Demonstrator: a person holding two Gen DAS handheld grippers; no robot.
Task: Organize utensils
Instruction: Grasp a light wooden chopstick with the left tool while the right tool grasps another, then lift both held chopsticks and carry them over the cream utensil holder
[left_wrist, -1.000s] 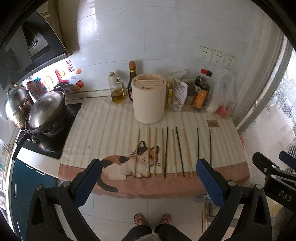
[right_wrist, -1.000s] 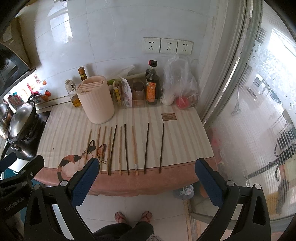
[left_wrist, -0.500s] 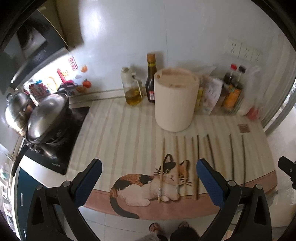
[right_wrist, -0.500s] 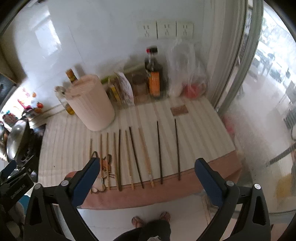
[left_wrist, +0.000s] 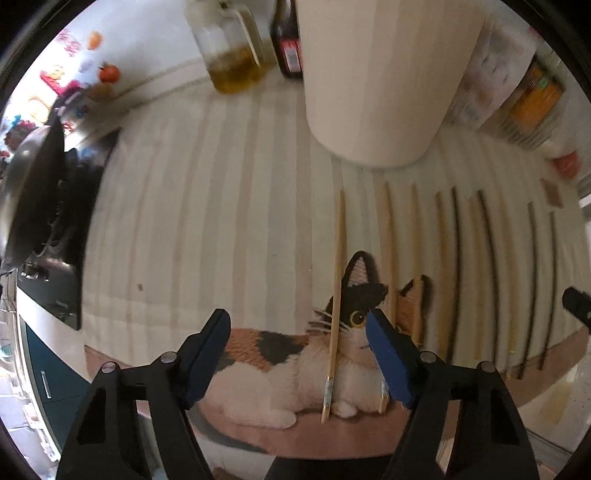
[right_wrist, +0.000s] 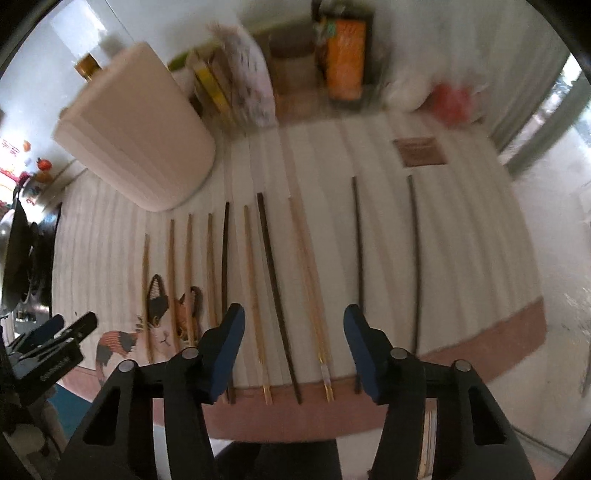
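Right gripper (right_wrist: 293, 332) jaws closing over chopsticks (right_wrist: 271, 266) on mat (right_wrist: 469, 236).

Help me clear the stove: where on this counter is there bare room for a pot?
The striped mat lies bare between the stove and the leftmost chopstick, in front of the oil bottle. Right of the cream holder, chopsticks crowd the mat; bottles line the wall.

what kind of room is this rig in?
Most likely a home kitchen counter: an oil bottle and sauce bottle stand against a tiled wall, a metal pot sits on a black cooktop, and chopsticks lie on a striped cat-print cloth.
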